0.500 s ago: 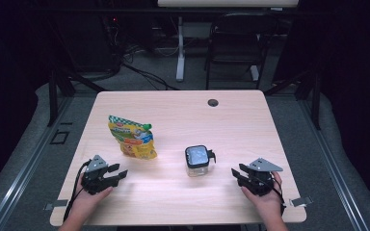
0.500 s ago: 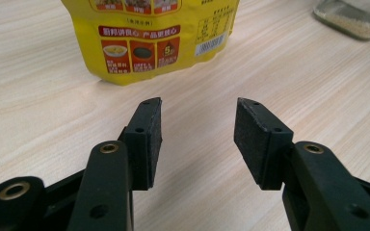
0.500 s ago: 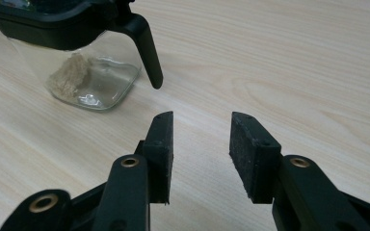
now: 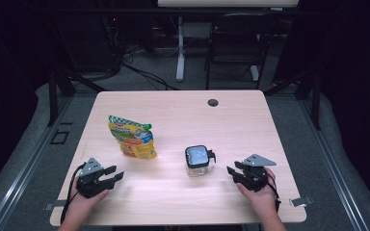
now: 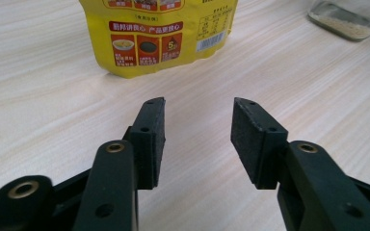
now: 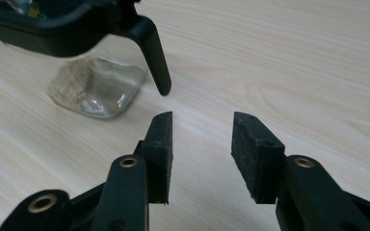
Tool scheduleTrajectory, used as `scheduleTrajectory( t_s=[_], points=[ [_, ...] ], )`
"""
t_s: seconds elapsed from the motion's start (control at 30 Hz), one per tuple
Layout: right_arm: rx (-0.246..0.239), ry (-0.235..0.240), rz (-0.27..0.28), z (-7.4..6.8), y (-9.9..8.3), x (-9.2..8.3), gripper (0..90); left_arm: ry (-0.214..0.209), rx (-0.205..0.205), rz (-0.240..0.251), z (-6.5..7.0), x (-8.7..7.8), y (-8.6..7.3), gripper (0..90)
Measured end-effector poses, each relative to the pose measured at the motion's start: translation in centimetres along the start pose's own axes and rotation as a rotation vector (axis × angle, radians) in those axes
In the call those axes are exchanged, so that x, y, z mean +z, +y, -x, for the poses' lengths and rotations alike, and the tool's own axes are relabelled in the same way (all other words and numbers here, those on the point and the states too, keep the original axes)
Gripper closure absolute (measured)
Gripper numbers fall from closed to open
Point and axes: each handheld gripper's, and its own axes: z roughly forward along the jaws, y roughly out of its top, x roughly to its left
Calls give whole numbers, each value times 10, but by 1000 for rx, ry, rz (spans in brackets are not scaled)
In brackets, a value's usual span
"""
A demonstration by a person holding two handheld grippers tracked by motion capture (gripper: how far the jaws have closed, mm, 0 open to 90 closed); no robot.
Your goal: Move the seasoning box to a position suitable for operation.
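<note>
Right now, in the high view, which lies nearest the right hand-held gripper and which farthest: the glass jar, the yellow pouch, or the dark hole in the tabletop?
From the right hand-held gripper:
1. Glass jar, just to its left.
2. Dark hole, near the table's far edge.
3. Yellow pouch, across on the left side.

Yellow pouch [image 4: 131, 138] lies flat; clear jar [image 4: 198, 161], perhaps holding powder, stands upright nearby.

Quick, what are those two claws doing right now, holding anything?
Left claw: open, holding nothing, facing the yellow pouch.
Right claw: open, holding nothing, beside the glass jar.
</note>
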Motion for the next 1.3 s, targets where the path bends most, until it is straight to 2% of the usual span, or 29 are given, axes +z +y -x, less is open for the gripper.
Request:
scheduleTrajectory(
  t_s=[0.2, 0.23, 0.3, 0.4, 0.43, 0.5, 0.53, 0.6, 0.63, 0.7, 0.77, 0.97, 1.17, 1.23, 1.3],
  points=[
    [-22, 3, 26, -6, 8, 7, 604, 9, 16, -5, 1, -8, -5, 582],
    [-15, 35, 28, -7, 11, 12, 603, 33, 19, -2, 2, -10, -7, 584],
    [-32, 42, 25, -9, 14, 17, 611, 30, 15, 4, 2, -13, -9, 587],
    [-46, 57, 10, -14, 22, 23, 687, 42, 5, 9, 3, -16, -12, 590],
    [-68, 39, 3, -16, 25, 23, 688, 45, 3, 9, 4, -18, -13, 590],
    [-93, 54, -2, -20, 31, 24, 685, 38, 6, 14, 3, -21, -13, 590],
    [-118, 59, -28, -22, 34, 26, 679, 37, 6, 14, 3, -23, -13, 590],
    [-184, 40, -68, -27, 36, 29, 650, 39, 7, 26, 3, -24, -12, 590],
    [-203, 36, -74, -28, 36, 31, 632, 39, 7, 26, 3, -24, -12, 590],
    [-213, 26, -96, -27, 36, 36, 622, 44, 5, 17, 2, -24, -12, 589],
    [-204, 44, -90, -22, 37, 40, 622, 40, 11, 17, 2, -22, -12, 589],
    [-132, 91, -49, -10, 38, 55, 650, 41, 15, 7, 0, -17, -12, 585],
    [-174, 101, -20, -14, 40, 59, 674, 48, 13, 2, 0, -17, -12, 584],
    [-182, 112, -19, -16, 40, 61, 714, 52, 16, 2, 0, -18, -12, 582],
    [-201, 100, -20, -18, 39, 61, 745, 57, 13, 1, 0, -17, -12, 582]
  ],
)
